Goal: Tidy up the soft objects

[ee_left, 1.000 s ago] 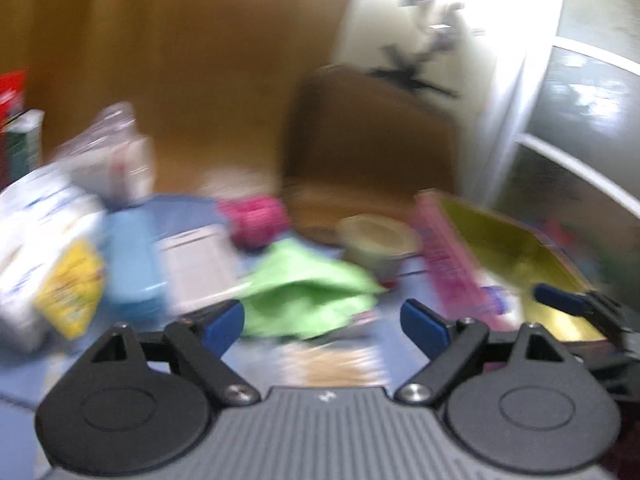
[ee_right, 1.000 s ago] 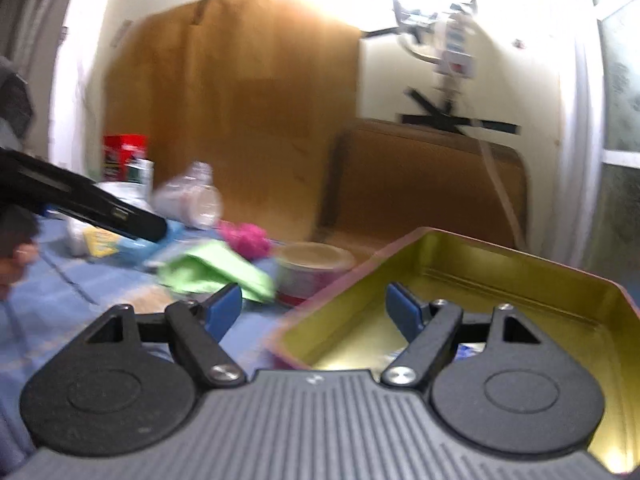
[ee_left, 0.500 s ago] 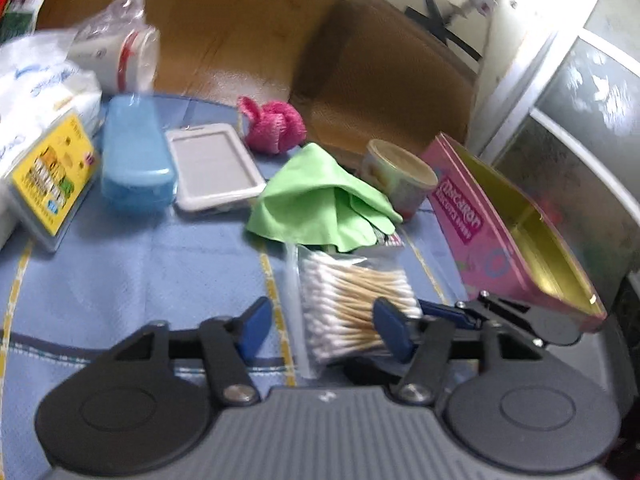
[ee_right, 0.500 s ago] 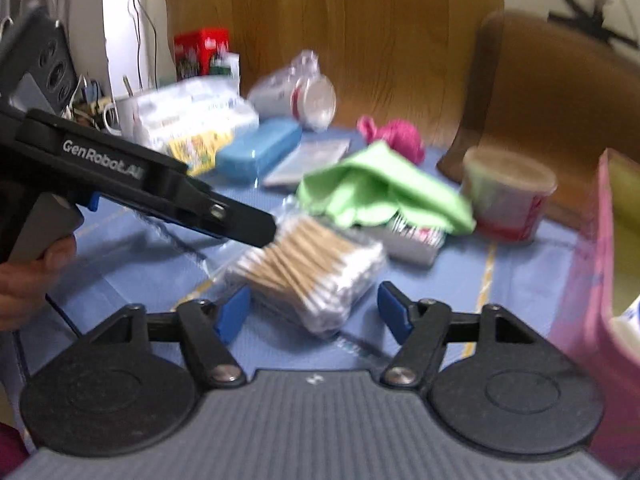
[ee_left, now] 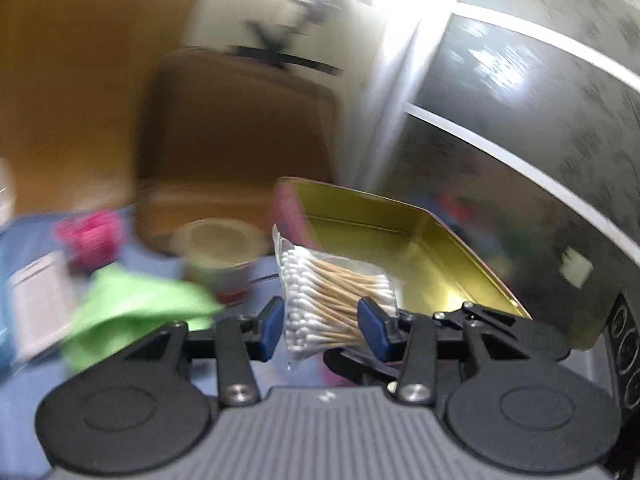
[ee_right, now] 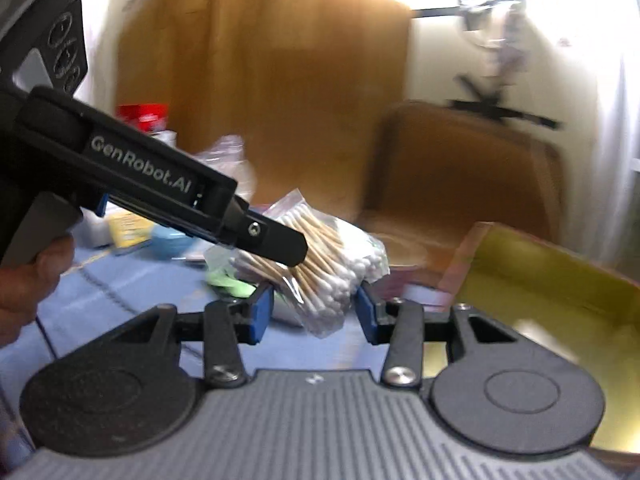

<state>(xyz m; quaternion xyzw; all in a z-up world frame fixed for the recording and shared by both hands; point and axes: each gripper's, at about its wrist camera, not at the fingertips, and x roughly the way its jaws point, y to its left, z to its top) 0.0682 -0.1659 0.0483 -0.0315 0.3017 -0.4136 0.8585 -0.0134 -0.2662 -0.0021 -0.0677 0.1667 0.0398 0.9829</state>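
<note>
Left gripper (ee_left: 322, 328) closing on the bag of cotton swabs (ee_left: 332, 300) — lifted off the blue tablecloth (ee_right: 120, 288), beside the open gold tin (ee_left: 420, 252) (background badly blurred). Right gripper (ee_right: 314, 312) closing too — bag between its pads, apparently no contact.

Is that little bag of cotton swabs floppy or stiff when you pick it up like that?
Probably semi-stiff: the bag of cotton swabs keeps its shape between the closing left gripper, since the sticks lie in one bundle. Its thin clear plastic looks slippery and crinkly. Likely very light.
</note>
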